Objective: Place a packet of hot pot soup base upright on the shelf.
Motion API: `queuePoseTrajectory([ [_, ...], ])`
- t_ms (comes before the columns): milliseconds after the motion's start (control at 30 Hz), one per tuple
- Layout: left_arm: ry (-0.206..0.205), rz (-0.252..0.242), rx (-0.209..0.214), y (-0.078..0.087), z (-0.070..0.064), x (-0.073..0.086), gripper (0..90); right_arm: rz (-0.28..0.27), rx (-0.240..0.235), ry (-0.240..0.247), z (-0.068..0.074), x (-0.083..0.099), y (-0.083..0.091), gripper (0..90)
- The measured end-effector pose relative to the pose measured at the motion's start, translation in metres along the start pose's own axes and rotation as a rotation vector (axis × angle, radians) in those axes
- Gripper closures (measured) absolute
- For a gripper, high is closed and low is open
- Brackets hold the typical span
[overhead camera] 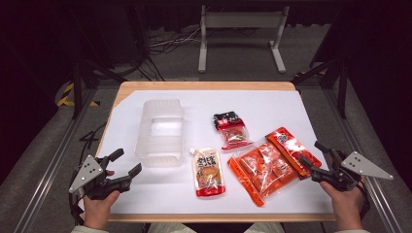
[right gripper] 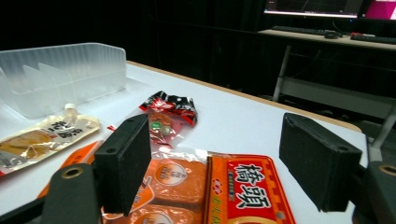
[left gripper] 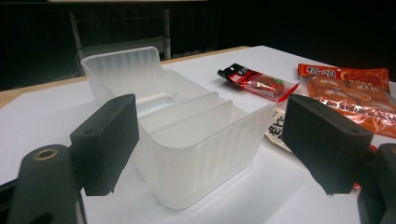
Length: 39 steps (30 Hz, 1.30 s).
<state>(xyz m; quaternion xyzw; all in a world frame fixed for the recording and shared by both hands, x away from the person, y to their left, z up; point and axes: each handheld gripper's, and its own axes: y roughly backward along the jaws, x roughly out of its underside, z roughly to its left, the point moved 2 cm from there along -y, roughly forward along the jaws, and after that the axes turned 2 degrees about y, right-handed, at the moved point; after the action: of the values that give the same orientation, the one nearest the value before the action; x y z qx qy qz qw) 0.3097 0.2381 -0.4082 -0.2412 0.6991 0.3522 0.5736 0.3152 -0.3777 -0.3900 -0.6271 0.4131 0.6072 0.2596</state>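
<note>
The divided container (overhead camera: pixel 160 131) stands left of centre on the surface (overhead camera: pixel 272 104). The spouted pouch (overhead camera: pixel 208 172) lies just beside its near right corner. The small packet (overhead camera: pixel 231 129) lies behind and to the right of the pouch. The large multipack bag (overhead camera: pixel 272 162) lies farthest right, near the pouch.

High view overhead facing forward, gripper views low, near, sharing clear bin (left gripper: pixel 187 135).
</note>
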Motion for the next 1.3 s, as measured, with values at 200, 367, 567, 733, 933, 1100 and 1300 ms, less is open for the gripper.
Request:
queuePoseTrajectory([
  [200,-0.002,0.004,-0.007,0.001,0.001,0.001,19.6,0.005,0.04,-0.023,-0.015,0.003,0.0,29.0],
  [367,0.0,0.008,-0.016,0.002,0.001,0.002,19.5,-0.019,0.082,-0.02,-0.026,0.002,0.001,28.5],
  [567,0.0,0.009,-0.019,0.002,0.001,0.002,19.4,-0.001,0.092,-0.051,-0.034,0.007,0.002,27.9],
  [733,-0.009,0.015,-0.022,0.0,0.0,0.002,19.4,0.062,0.101,-0.101,-0.037,0.015,0.0,26.5],
  [933,-0.013,0.017,-0.03,0.0,0.0,0.003,19.4,0.091,0.11,-0.095,-0.039,0.025,-0.001,26.1],
  [1100,-0.017,0.024,-0.033,0.0,0.0,0.003,19.6,0.137,0.113,-0.136,-0.043,0.038,-0.002,25.1],
  [1300,-0.018,0.022,-0.033,-0.002,0.0,0.003,19.6,0.212,0.123,-0.186,-0.053,0.056,-0.007,25.2],
])
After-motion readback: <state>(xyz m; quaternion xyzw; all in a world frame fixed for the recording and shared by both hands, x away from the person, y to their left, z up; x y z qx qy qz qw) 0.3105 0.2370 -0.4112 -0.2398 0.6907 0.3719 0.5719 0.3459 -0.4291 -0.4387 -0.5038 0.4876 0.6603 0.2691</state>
